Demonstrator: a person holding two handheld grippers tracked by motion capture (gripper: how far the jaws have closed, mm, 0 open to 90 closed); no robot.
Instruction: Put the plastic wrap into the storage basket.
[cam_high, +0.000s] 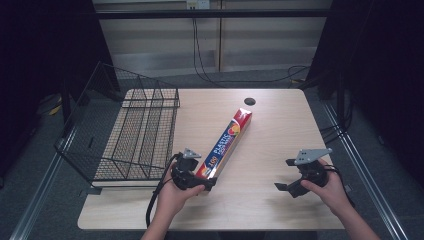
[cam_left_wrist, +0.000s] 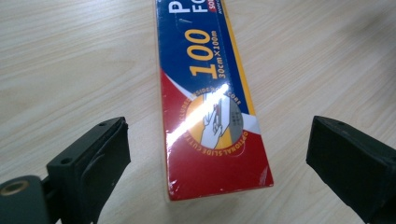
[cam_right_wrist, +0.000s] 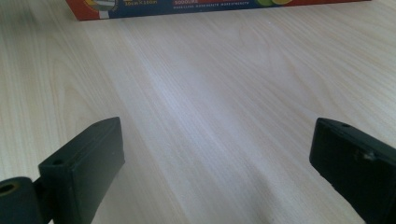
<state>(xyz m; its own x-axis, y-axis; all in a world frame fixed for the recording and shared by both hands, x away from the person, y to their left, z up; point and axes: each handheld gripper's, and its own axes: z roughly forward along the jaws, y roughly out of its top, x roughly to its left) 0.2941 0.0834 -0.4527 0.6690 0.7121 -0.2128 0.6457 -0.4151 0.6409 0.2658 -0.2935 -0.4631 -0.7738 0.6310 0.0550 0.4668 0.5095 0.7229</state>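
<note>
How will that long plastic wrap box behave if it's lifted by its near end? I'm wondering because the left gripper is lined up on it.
The plastic wrap box looks like stiff cardboard, so it should stay straight. Its glossy, glaring face suggests the left gripper could slip. Gripped at one end, its length would likely make the far end droop. Flat sides mean it probably won't roll.

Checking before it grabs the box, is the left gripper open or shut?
Open. The left gripper has its jaws spread wide on either side of the box, touching neither side.
</note>
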